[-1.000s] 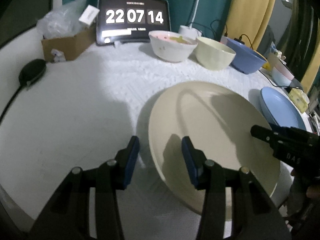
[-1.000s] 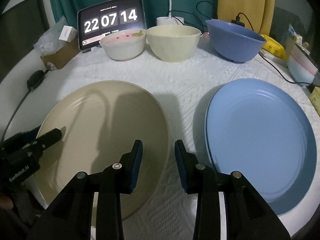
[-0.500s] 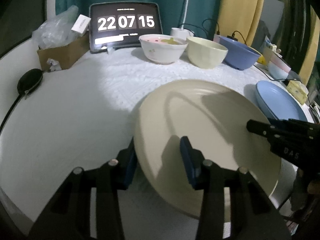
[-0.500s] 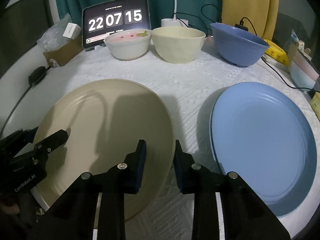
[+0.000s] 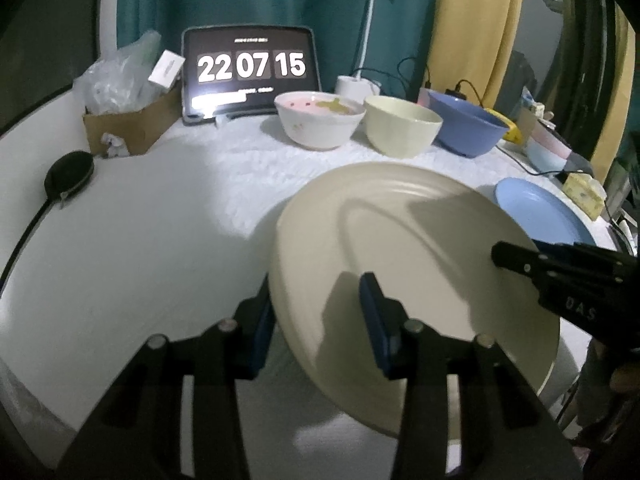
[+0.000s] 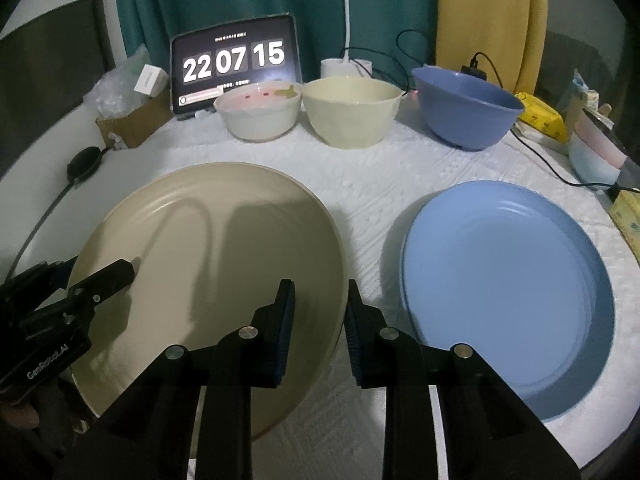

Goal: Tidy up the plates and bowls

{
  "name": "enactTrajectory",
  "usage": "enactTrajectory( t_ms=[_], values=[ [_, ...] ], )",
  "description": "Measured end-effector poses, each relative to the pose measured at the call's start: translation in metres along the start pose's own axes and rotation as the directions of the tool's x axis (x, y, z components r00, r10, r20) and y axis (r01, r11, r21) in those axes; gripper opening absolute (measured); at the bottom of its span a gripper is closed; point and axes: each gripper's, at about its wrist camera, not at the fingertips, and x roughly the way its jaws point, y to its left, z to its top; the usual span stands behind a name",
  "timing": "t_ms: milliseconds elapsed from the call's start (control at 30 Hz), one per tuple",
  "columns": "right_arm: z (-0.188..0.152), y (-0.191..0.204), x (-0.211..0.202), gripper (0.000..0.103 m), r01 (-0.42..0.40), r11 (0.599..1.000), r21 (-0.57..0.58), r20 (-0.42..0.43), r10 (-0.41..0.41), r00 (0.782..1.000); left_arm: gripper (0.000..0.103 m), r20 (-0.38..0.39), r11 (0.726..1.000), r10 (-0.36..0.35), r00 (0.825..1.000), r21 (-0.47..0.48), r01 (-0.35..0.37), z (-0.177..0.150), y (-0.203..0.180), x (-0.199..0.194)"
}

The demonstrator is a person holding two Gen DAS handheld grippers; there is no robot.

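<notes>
big plate: beige, plain
other plate: light blue
bowls: white-pink, cream, blue
tabletop: white, bumpy weave

dim room | tablet screen glares | fisheye bends edges (corners black) | soft shadows

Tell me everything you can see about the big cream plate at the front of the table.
The cream plate is large, round and empty, a matte beige that looks like plastic or glazed ceramic, with faint concentric rings inside its raised rim. It lies at the near edge of the white tablecloth, left of the blue plate and apart from it. The left gripper straddles its left rim and the right gripper its right rim. Its left side looks slightly lifted.
</notes>
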Motion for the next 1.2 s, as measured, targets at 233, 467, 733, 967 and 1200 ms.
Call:
enactTrajectory(
  t_ms=[233,467,733,967,1200],
  values=[
    [0.002,-0.01,-0.018,0.026,0.007,1.0,0.021,0.037,-0.008,0.999,0.042,0.03,1.0,-0.026,0.999,0.018,0.025,0.006,-0.012,-0.013],
    [0.002,-0.025,-0.033,0.026,0.022,0.999,0.045,0.071,-0.025,0.997,0.042,0.049,0.998,-0.044,0.998,0.044,0.042,0.012,-0.032,-0.021],
    [0.0,-0.049,-0.043,0.026,0.03,0.996,0.082,0.096,-0.038,0.995,0.042,0.058,0.995,-0.059,0.997,0.08,0.055,0.02,-0.055,-0.022],
    [-0.002,-0.071,-0.05,0.026,0.039,0.993,0.114,0.111,-0.051,0.993,0.042,0.059,0.992,-0.073,0.996,0.11,0.066,0.026,-0.078,-0.02],
    [-0.004,-0.094,-0.054,0.026,0.056,0.988,0.145,0.115,-0.073,0.991,0.042,0.052,0.988,-0.097,0.994,0.129,0.089,0.032,-0.102,-0.013]
  ],
)
